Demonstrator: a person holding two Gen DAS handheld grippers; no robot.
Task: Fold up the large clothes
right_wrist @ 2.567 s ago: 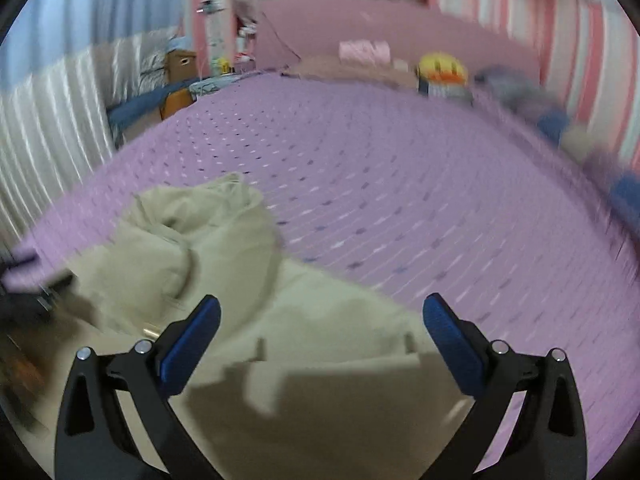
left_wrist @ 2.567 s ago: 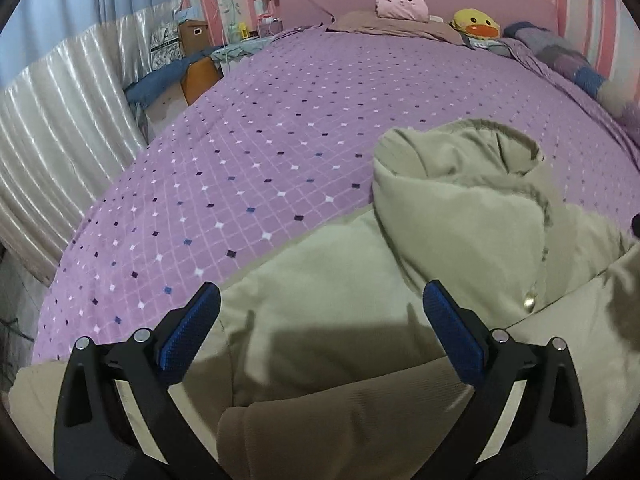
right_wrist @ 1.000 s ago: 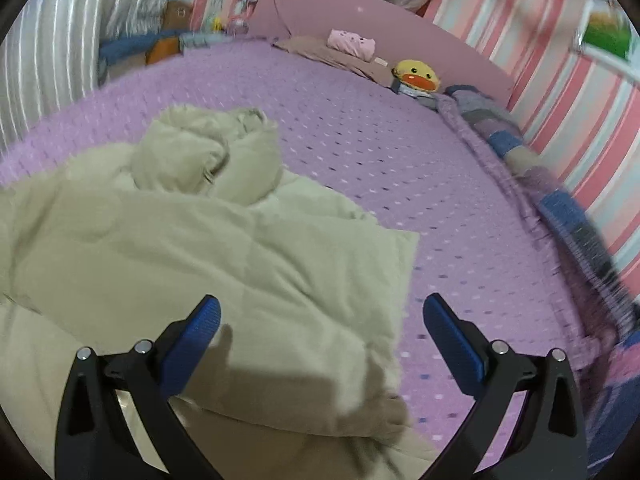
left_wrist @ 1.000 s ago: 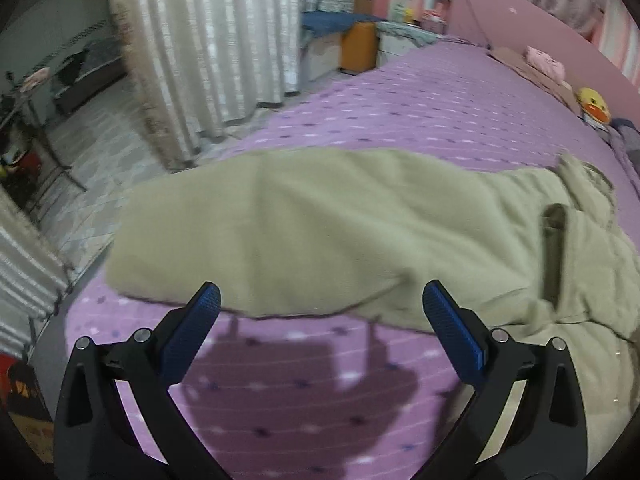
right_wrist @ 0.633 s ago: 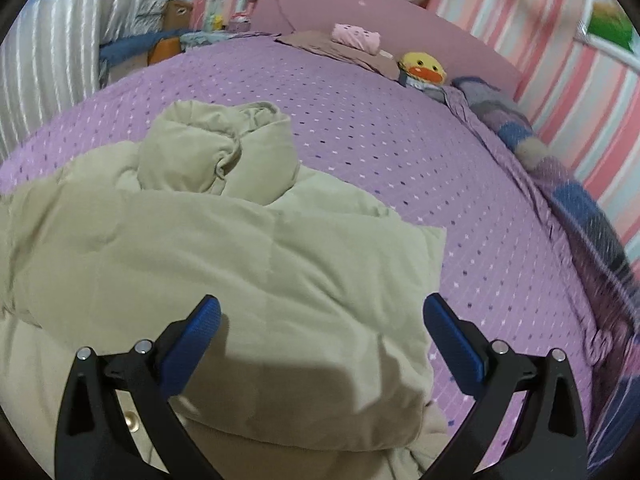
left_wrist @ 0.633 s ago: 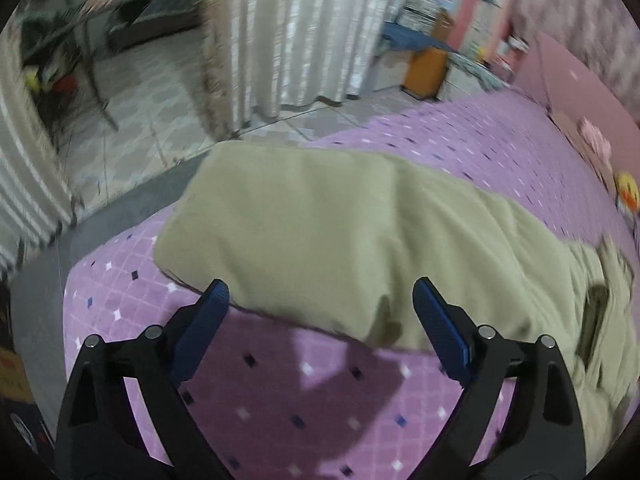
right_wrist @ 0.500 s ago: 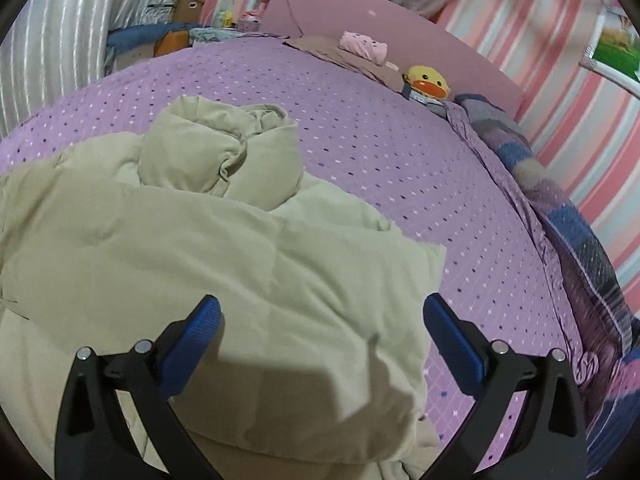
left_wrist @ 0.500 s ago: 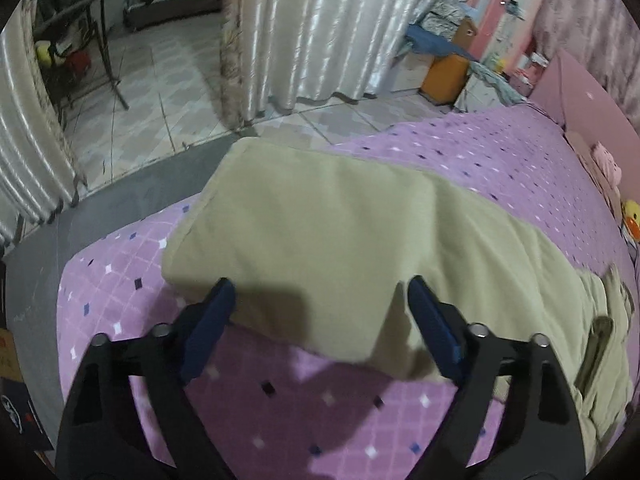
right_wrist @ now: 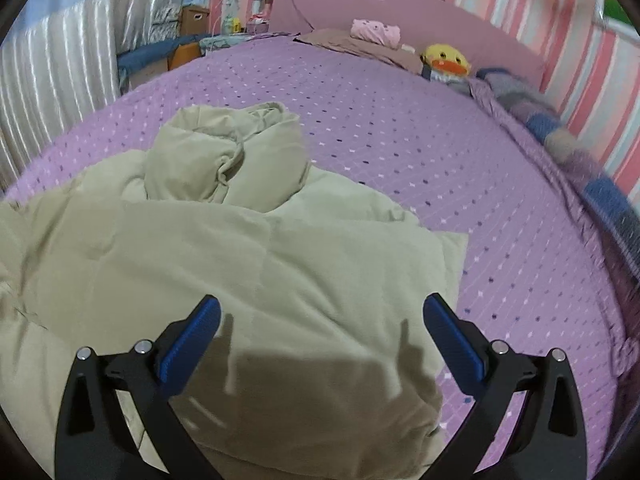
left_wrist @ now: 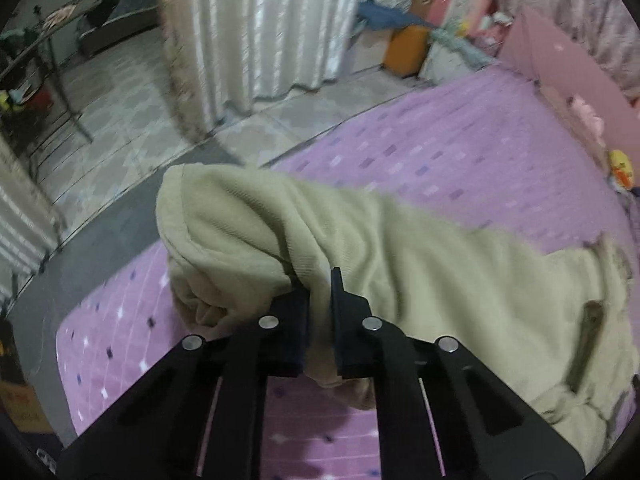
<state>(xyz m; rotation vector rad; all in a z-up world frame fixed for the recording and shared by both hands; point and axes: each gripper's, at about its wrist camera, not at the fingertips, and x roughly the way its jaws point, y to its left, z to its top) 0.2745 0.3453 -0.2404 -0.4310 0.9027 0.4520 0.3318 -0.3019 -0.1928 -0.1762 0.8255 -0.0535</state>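
Nearest in the left wrist view, the black left gripper (left_wrist: 320, 308) has its jaws drawn close together on a bunched fold at the sleeve end of the padded beige-khaki jacket (left_wrist: 420, 276), and the pinched cloth bulges up and to the left of the jaws into a rounded, ribbed cuff. That cuff end sits above the near corner of the purple bedsheet with small diamond dots (left_wrist: 460, 160), close to the mattress edge, beyond which a dark grey strip of floor and then pale patterned floor tiles (left_wrist: 120, 92) lie open. From the pinch, the jacket runs away to the right across the bed, with a dark slit pocket showing on its body. In the right wrist view, the black right gripper with blue pads (right_wrist: 320, 332) hangs with its jaws spread wide and holding nothing, just above the quilted jacket body (right_wrist: 240, 264), on which its shadow falls. The jacket's right-hand edge ends in a squared corner, past which bare purple sheet stretches to the right and far side. Behind the body lies the crumpled hood. Farther off, a yellow duck plush toy (right_wrist: 444, 58) and a pink pillow (right_wrist: 376, 32) rest by the pink headboard (right_wrist: 400, 4), and white pleated curtains (left_wrist: 280, 24) hang beyond the left side.
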